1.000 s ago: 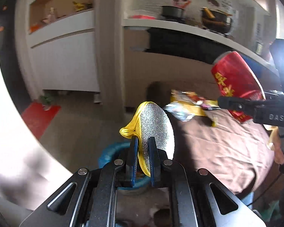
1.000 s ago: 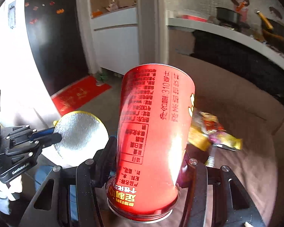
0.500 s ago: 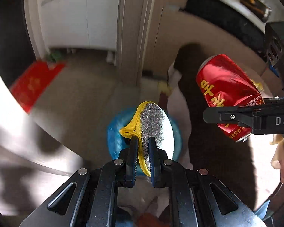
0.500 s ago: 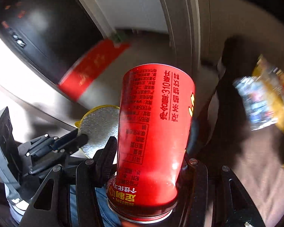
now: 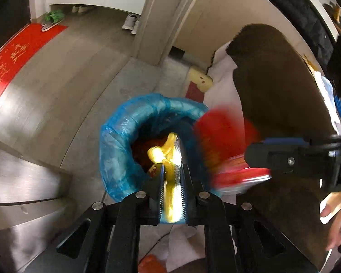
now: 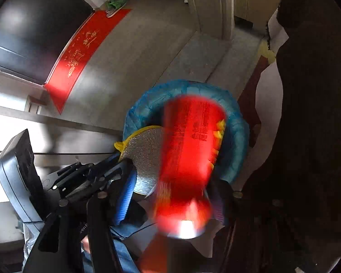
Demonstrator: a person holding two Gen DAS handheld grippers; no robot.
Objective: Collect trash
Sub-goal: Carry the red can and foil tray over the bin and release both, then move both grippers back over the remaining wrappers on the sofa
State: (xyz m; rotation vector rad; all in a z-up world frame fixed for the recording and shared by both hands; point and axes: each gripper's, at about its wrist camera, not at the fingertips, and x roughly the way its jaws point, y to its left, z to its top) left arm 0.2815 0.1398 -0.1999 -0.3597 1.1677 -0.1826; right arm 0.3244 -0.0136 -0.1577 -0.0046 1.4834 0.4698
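Bottom center of the left wrist view, our left claw point(image 5: 172, 177) is clenched on a yellow-edged silver wrapper point(image 5: 174, 159), right over the mouth of the blue-lined trash bin point(image 5: 116, 141). In the right wrist view, the red can point(image 6: 188, 159) fills the middle, all motion-blurred, sitting between our right claw point(image 6: 170, 201)'s fingers; honestly we can't tell if that claw is gripping it or has let go. Further out, floor and a red doormat point(image 6: 79, 52) at the upper left.
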